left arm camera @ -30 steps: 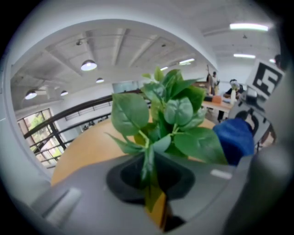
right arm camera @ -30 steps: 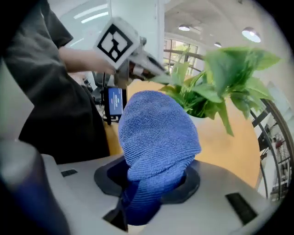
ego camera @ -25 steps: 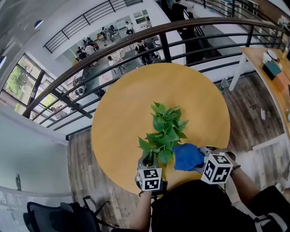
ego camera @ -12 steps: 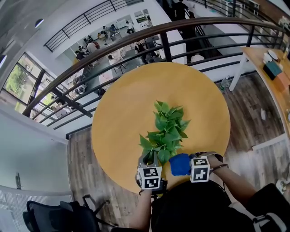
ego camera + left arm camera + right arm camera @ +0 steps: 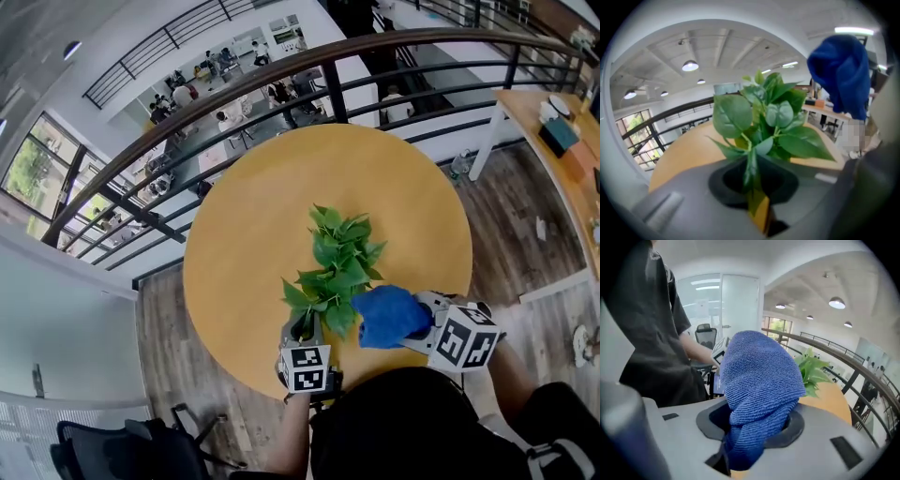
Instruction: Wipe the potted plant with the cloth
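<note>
A green leafy plant stands near the front edge of the round wooden table. My left gripper is at its base, shut on the plant's stem, which runs down between the jaws. The pot is hidden. My right gripper is shut on a bunched blue cloth, held just right of the lower leaves. In the right gripper view the blue cloth bulges out of the jaws, with the plant's leaves behind it. In the left gripper view the blue cloth hangs at the upper right.
A dark metal railing curves behind the table, with a lower floor and people beyond it. A wooden desk with small items stands at the far right. A black chair sits at the lower left on the wooden floor.
The right gripper with the cloth dipped down and left toward the person, then came back up and right beside the lower leaves. The left gripper and plant stayed put.
</note>
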Action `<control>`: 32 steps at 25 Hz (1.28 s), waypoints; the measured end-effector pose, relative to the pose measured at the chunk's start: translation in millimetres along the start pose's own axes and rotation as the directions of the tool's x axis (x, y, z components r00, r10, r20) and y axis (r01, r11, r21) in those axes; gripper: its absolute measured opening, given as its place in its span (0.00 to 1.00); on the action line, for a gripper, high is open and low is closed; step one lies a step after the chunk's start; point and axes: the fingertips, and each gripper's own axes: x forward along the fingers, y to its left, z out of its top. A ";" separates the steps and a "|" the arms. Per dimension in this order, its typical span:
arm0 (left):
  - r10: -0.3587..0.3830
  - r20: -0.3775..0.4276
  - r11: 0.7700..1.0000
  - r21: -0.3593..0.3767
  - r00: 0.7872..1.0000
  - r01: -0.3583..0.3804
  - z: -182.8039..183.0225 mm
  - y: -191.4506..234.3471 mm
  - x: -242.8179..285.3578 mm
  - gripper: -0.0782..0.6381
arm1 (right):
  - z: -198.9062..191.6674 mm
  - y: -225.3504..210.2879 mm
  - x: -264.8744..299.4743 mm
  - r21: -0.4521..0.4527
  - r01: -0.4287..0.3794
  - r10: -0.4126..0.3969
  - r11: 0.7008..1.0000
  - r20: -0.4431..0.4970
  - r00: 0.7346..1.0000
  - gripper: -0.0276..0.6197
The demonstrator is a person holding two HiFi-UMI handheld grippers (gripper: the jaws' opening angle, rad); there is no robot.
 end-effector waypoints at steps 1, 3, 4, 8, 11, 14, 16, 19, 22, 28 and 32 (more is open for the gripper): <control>0.003 0.002 1.000 0.002 1.000 -0.003 0.1 0.3 0.0 0.15 | 4.6 -4.8 8.5 0.012 0.006 -0.006 1.000 0.004 1.000 0.31; 0.005 0.000 1.000 0.003 1.000 -0.005 -2.6 2.5 -0.3 0.15 | -12.7 -7.9 44.2 0.050 -0.008 0.013 0.999 -0.094 0.995 0.31; 0.004 -0.006 1.000 0.001 1.000 -0.004 -4.5 2.9 -0.8 0.15 | -30.4 -4.6 62.6 0.058 -0.021 0.031 0.998 -0.172 0.985 0.31; 0.004 -0.009 1.000 0.012 1.000 -0.004 -2.7 3.2 0.3 0.15 | -96.4 17.8 96.3 0.105 -0.085 0.117 0.991 -0.355 0.927 0.31; 0.009 -0.009 1.000 0.013 1.000 -0.009 0.4 6.2 -0.3 0.15 | -131.2 27.8 99.7 0.149 -0.101 0.157 0.984 -0.441 0.884 0.30; 0.008 -0.013 1.000 0.008 1.000 -0.008 0.1 10.6 -1.4 0.15 | -159.3 29.0 94.2 0.161 -0.076 0.150 0.984 -0.521 0.840 0.31; 0.007 -0.018 1.000 0.005 1.000 -0.007 -0.5 11.0 -0.7 0.15 | -156.8 17.9 81.2 0.168 -0.031 0.110 0.985 -0.485 0.868 0.31; 0.008 -0.019 1.000 0.009 1.000 -0.007 0.1 5.0 -0.3 0.15 | -111.7 -18.5 30.5 0.213 0.093 -0.024 0.973 -0.307 0.951 0.31; 0.004 -0.012 1.000 0.014 1.000 -0.003 2.1 -2.7 -1.1 0.15 | -22.9 -55.8 -39.3 0.161 0.211 -0.203 0.964 -0.070 0.977 0.30; 0.007 -0.015 1.000 0.012 1.000 -0.007 -0.7 -2.1 -1.2 0.15 | 22.1 -81.1 -12.9 -0.156 0.275 -0.303 0.949 -0.203 0.931 0.31; 0.007 -0.009 1.000 0.007 1.000 -0.007 -2.2 -1.6 1.5 0.14 | -25.8 -56.8 39.6 -0.209 0.130 -0.204 0.969 -0.386 0.900 0.31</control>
